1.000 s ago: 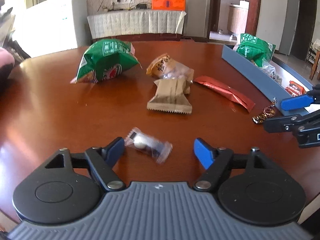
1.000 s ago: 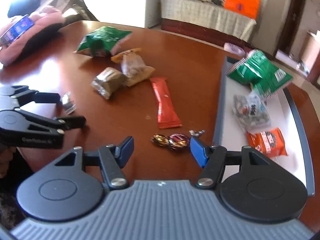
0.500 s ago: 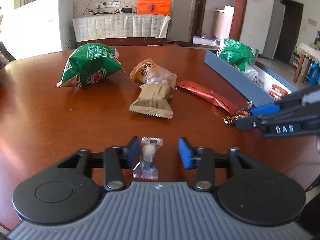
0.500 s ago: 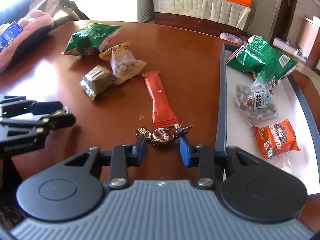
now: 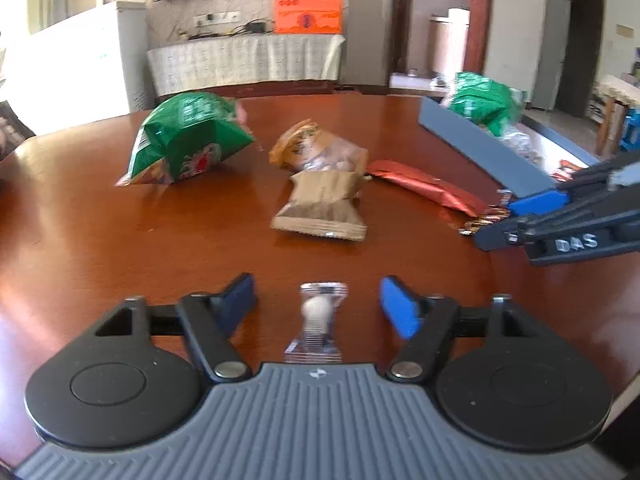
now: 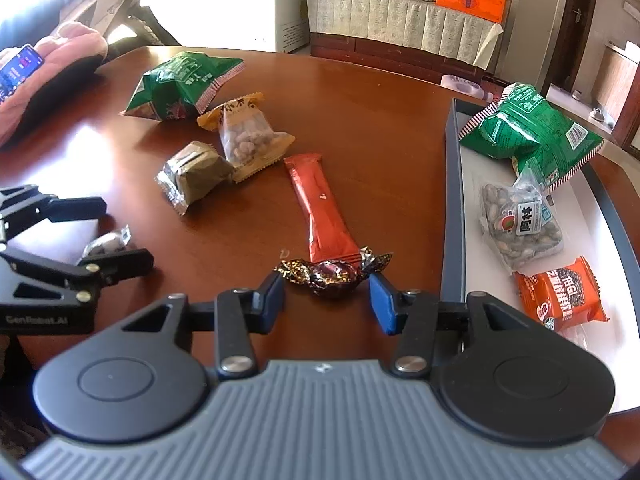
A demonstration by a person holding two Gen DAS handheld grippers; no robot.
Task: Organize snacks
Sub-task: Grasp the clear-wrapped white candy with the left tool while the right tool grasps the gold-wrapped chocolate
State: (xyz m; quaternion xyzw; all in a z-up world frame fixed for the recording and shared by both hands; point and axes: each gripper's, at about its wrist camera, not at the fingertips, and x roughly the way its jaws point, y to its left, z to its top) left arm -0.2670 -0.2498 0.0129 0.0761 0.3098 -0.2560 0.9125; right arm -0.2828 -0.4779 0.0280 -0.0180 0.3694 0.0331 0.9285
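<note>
Pickup step: left claw [image 5: 318, 304] closing, pads clear of clear-wrapped candy [image 5: 318, 314]; right claw [image 6: 326, 292] reopening, straddling foil candy [image 6: 334, 276] beside tray [image 6: 452, 216]; next: pinch, carry to tray.

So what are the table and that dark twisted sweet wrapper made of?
The table looks like wood with a glossy reddish-brown varnish: it mirrors the window light. The sweet wrapper looks like shiny foil or metallised film, crinkled and glinting at its twisted ends.
</note>
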